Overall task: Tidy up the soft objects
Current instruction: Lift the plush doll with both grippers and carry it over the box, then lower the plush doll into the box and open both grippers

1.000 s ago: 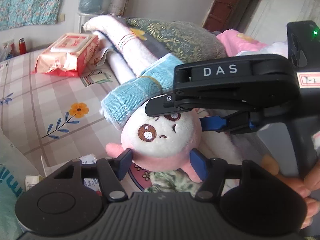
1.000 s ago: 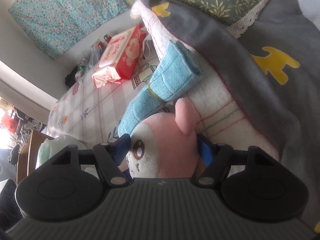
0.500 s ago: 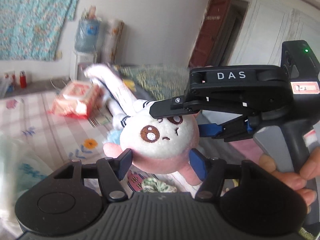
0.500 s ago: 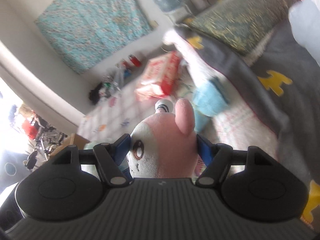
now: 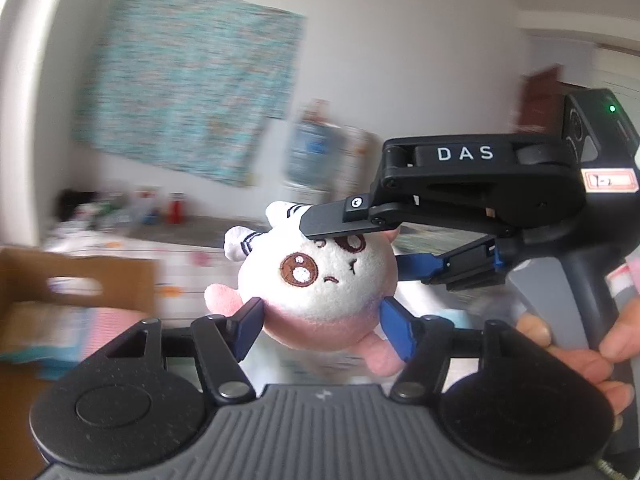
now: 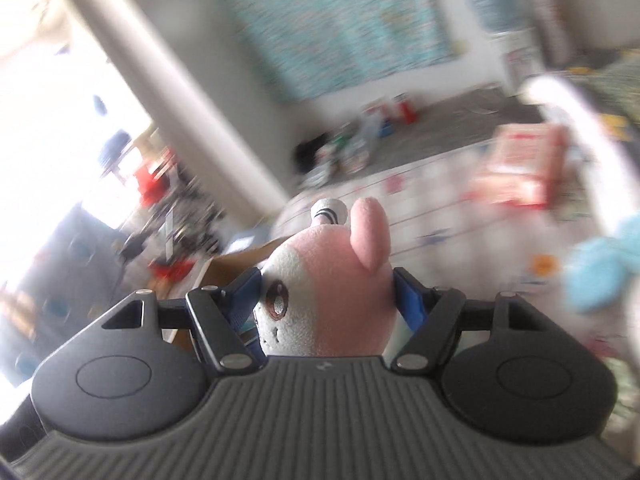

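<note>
A round white-and-pink plush toy (image 5: 320, 280) with brown stitched eyes hangs in the air, held from two sides. My left gripper (image 5: 322, 322) is shut on its pink lower half, a blue pad on each side. From the right, my right gripper (image 5: 356, 246) clamps it across the forehead and cheek. In the right wrist view the plush toy (image 6: 332, 280) fills the space between the fingers of the right gripper (image 6: 328, 300), one pink limb sticking up. A folded light blue towel (image 6: 600, 272) lies blurred on the bed at the right.
An open cardboard box (image 5: 80, 276) holding folded cloth stands at the left, below the toy's level. A pink wipes pack (image 6: 524, 164) lies on the checked bedsheet (image 6: 440, 216). A person's hand (image 5: 568, 356) grips the right handle. A water bottle (image 5: 316, 152) stands by the wall.
Both grippers have lifted the plush toy off the bed and swung left. The towel and pillows have dropped out of the left view, and the cardboard box has come in.
</note>
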Tool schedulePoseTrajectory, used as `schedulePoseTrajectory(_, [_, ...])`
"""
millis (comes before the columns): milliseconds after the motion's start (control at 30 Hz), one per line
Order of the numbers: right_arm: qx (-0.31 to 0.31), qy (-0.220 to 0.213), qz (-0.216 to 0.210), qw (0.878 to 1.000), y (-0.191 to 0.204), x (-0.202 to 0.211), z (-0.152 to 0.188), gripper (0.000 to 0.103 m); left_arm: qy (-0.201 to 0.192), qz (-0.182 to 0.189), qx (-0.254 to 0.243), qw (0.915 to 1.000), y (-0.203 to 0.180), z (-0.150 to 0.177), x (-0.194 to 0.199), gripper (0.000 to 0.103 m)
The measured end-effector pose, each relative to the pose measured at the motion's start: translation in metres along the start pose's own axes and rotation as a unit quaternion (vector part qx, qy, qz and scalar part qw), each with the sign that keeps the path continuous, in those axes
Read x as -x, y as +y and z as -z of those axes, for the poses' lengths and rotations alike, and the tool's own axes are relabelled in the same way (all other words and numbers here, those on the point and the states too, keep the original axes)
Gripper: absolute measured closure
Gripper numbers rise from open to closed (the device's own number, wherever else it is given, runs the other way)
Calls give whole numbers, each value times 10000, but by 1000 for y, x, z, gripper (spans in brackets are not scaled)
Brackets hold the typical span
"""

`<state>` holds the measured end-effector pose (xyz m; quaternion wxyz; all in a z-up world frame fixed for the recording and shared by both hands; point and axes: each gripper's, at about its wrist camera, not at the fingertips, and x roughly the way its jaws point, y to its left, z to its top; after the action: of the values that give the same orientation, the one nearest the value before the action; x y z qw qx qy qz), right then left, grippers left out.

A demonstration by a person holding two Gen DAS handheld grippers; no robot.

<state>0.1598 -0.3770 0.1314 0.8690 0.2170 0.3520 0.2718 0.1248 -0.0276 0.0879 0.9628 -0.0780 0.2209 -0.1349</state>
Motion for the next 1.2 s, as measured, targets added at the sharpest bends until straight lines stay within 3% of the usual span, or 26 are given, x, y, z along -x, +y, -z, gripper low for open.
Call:
schedulePoseTrajectory(167, [480,754,-598,9942,80,-78,1,32,214,-872,455,9949,71,-7,29,38])
schedulePoseTrajectory(300, [543,1610,-864,9817,130,-154,12,32,761,-1351,1012,9827,132,-3,30,38])
schedulePoseTrajectory(467, [537,2431,-706,9659,163,-232,41,32,1330,-1511,1813,9626,196,13,12,38])
schedulePoseTrajectory(700, [520,3119,-325,9481,157,-294,77,31,2186,-1589,2094,9397,233,40,-8,38])
schedulePoseTrajectory(767, [702,3230,-123,9437,154,-302,85,32,2293,-1610,2185,9348,239,44,-8,38])
schedulePoseTrajectory(867, [777,3245,-146,9426,155,-305,88,32,2318,-1609,2223,9333,240,46,-8,38])
schedulePoseTrajectory(1000, [944,3068,-54,9471,163,-301,83,32,2359,-1630,2261,9309,238,51,2,38])
schedulePoseTrajectory(1200, [906,2730,-156,9576,160,-284,65,31,2143,-1788,1978,9397,231,44,-6,36])
